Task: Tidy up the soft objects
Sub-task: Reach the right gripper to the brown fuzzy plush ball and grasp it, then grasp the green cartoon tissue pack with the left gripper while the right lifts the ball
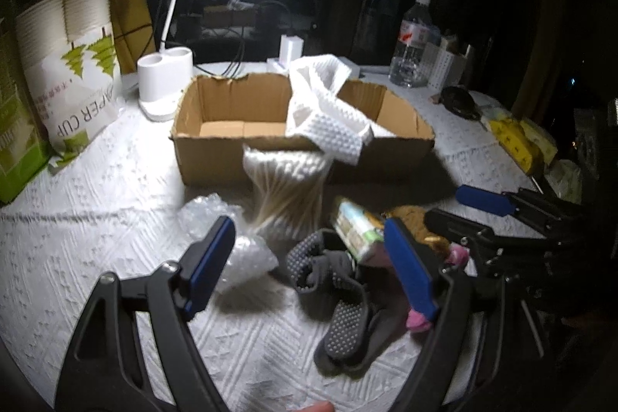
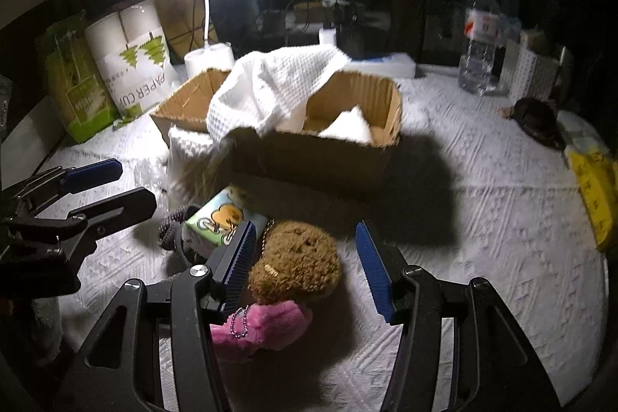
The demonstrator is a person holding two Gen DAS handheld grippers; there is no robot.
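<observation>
A cardboard box (image 1: 216, 157) (image 2: 309, 157) stands mid-table. A white waffle towel (image 1: 328, 111) (image 2: 270, 83) hangs over its front wall, partly inside. In front lie grey dotted socks (image 1: 340, 296), a tissue pack (image 1: 359, 230) (image 2: 220, 219), bubble wrap (image 1: 239, 250) and a brown-and-pink plush toy (image 2: 297, 265). My left gripper (image 1: 309, 269) is open above the socks and holds nothing. My right gripper (image 2: 305, 265) is open with its fingers on either side of the plush, not closed on it. Each gripper also shows in the other view: the right one (image 1: 483, 215) and the left one (image 2: 104, 188).
A lit desk lamp (image 1: 166, 80), a paper cup pack (image 1: 73, 72), a green bag (image 2: 73, 87), a water bottle (image 1: 413, 41) (image 2: 479, 37), a white basket (image 1: 448, 64) and a yellow pack (image 1: 517, 138) ring the table. A white textured cloth (image 1: 96, 219) covers it.
</observation>
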